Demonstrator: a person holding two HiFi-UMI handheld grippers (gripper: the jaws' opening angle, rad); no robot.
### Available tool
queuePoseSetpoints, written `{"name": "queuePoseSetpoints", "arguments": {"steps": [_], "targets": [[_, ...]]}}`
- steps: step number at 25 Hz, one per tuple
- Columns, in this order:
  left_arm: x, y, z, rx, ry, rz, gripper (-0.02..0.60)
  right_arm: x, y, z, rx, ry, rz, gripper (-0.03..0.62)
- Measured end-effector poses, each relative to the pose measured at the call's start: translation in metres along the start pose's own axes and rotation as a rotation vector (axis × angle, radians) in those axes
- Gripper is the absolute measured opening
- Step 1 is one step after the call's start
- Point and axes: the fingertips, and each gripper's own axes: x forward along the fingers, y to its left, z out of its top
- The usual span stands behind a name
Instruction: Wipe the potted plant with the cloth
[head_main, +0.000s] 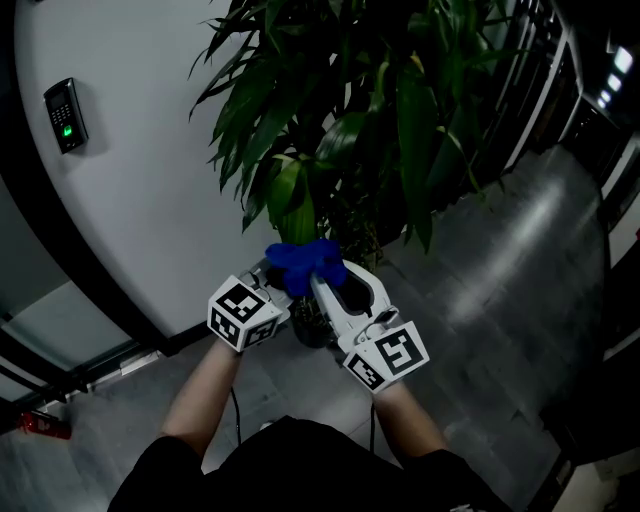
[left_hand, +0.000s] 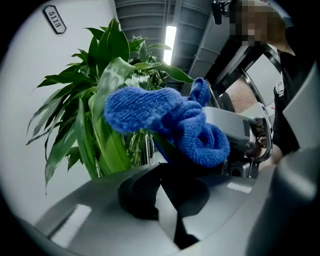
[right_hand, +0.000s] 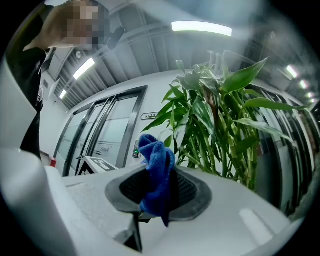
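Note:
A tall potted plant (head_main: 380, 120) with long green leaves stands against the curved wall. Both grippers meet just below its lower leaves. My right gripper (head_main: 322, 272) is shut on a blue cloth (head_main: 305, 260), and a fold of the cloth (right_hand: 156, 170) sticks up from between the jaws of the right gripper (right_hand: 157, 192). The cloth (left_hand: 165, 120) bunches over a leaf right in front of my left gripper (left_hand: 160, 192). That gripper's dark pads are pressed together, and a dark green leaf strip (left_hand: 162, 147) runs into them. The left gripper (head_main: 282, 288) touches the cloth's left side.
A white curved wall (head_main: 130, 200) lies to the left with a keypad (head_main: 65, 115) on it. Glossy grey floor (head_main: 500, 290) spreads to the right, toward dark glass frames (head_main: 590, 120). A red object (head_main: 40, 425) sits low at the left. The dark pot (head_main: 312, 325) shows between the grippers.

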Motion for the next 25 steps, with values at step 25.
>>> {"name": "queuePoseSetpoints", "arguments": {"steps": [25], "targets": [[-0.003,-0.051,-0.042,-0.09,0.078,0.063,0.006,-0.061,0.005,-0.027,0.116,0.049,0.018,0.104]]}}
